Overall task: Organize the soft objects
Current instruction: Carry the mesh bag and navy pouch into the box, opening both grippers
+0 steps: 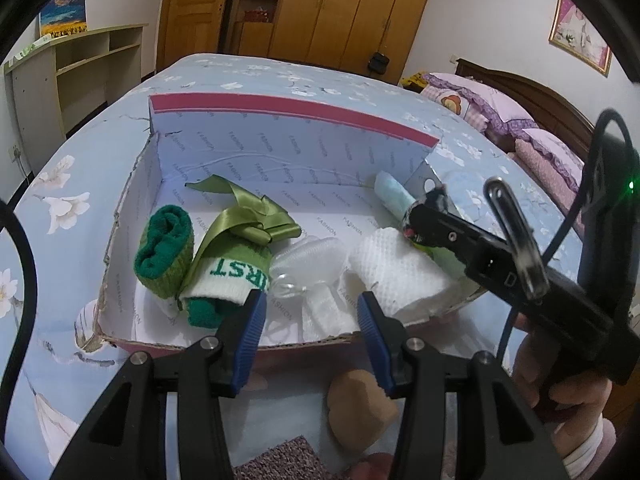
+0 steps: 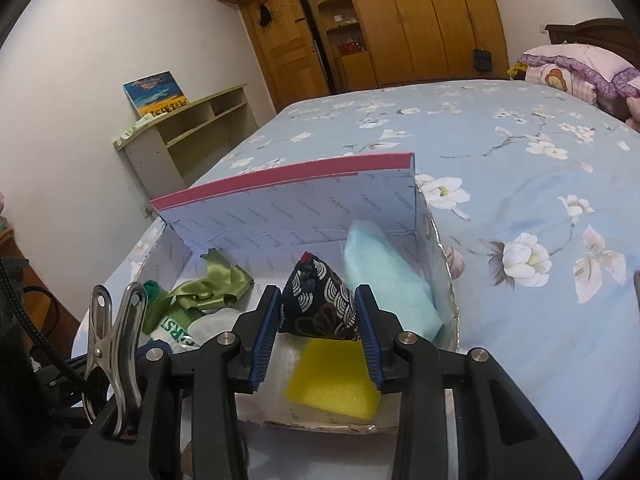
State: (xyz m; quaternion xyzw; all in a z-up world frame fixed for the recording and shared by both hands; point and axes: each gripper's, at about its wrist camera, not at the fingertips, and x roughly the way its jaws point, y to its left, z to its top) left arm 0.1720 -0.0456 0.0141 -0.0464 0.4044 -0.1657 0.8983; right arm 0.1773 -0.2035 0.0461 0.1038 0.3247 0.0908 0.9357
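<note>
Box (image 1: 280, 148) sits on the bed (image 1: 60, 208), lid flap standing up at the far side, long axis running L–R across both views.

R gripper (image 2: 317, 320) is over the box's near-right part, fingers pinching a dark patterned pouch (image 2: 316, 300). Pouch is pyramid-shaped, apex w/ red tip pointing up and away from the cam, wide base toward the fingers. Blue pads (image 2: 266, 332) press on both its sides. Below it lies a yellow sponge (image 2: 334, 376), flat, on the box floor near the front wall. Behind it a pale blue foam piece (image 2: 384, 280) leans along the right wall, long axis running front to back.

L gripper (image 1: 312, 320) hovers at the box's front edge, fingers spread apart w/ nothing between them.

In the left half of the box: rolled green towel (image 1: 164, 256), axis roughly front–back; green/white sock (image 1: 228, 276) w/ lettering, lying across; green ribbon (image 1: 248, 216) draped on top of the sock. Mid-box: clear plastic items (image 1: 308, 256), can't tell what they are. Right of those, a white waffle cloth roll (image 1: 396, 272), axis slanting toward the near-right corner.

Outside the box, near the front wall, a tan sponge (image 1: 360, 408) rests on the bed below the L gripper.
</note>
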